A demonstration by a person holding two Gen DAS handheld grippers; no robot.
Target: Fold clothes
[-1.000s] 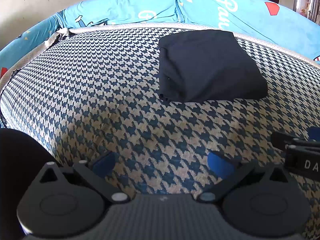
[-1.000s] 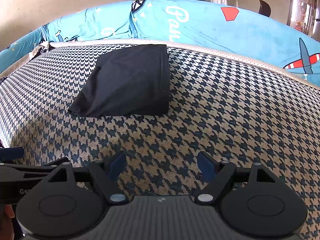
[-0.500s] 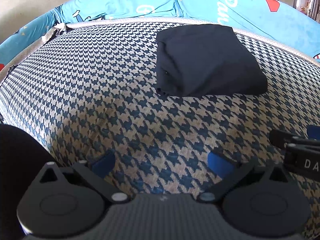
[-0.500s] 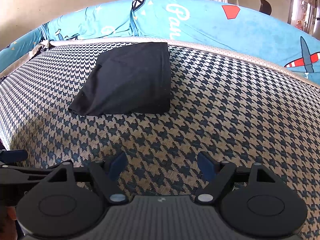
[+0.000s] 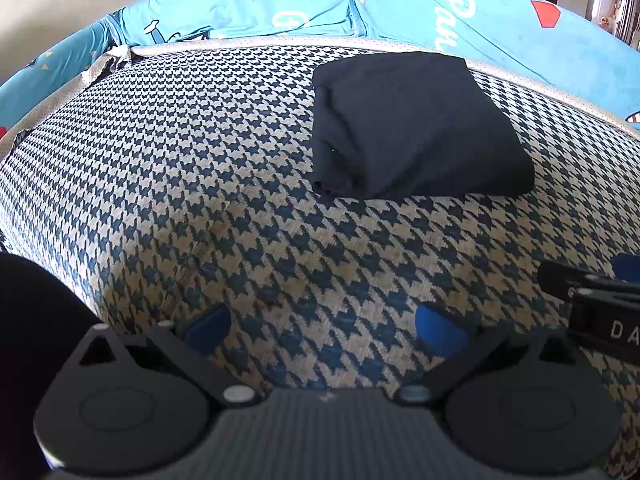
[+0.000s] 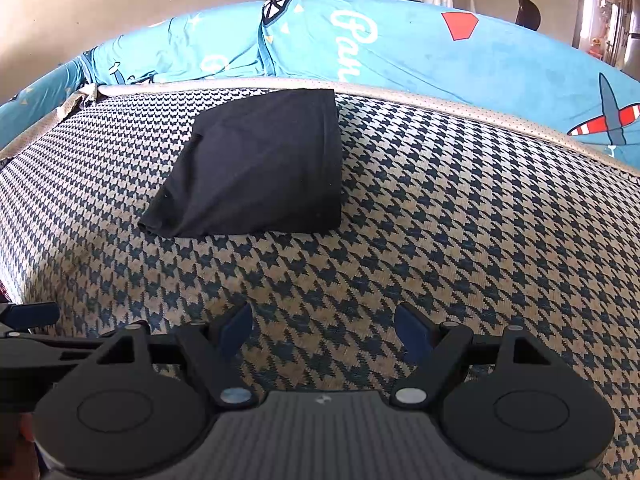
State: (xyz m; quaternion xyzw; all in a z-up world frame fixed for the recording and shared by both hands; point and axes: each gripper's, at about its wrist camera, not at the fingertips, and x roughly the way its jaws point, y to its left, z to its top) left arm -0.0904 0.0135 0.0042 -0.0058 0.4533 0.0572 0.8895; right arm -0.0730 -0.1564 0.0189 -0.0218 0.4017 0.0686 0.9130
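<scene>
A black garment [image 5: 416, 128] lies folded into a neat rectangle on the houndstooth mat [image 5: 200, 184], towards its far side. In the right wrist view the same black garment [image 6: 260, 168] sits far left of centre. My left gripper [image 5: 324, 328] hovers open over bare mat near the front, well short of the garment, nothing between its blue pads. My right gripper [image 6: 324, 330] is also open and empty, over bare mat in front of the garment. The right gripper [image 5: 592, 300] shows at the right edge of the left view; the left gripper [image 6: 32, 332] shows at the left edge of the right view.
A blue printed cushion back [image 6: 400, 48] runs behind the houndstooth mat [image 6: 460, 220], with a pale piped edge [image 5: 248, 42] between them. A beige wall [image 6: 120, 0] and a doorway [image 6: 600, 12] lie beyond. A dark shape [image 5: 28, 320] fills the lower left of the left view.
Both grippers have drawn slightly back and tilted, so the folded garment sits a little higher and farther in the views. The garment itself has not moved. Both jaws stay open.
</scene>
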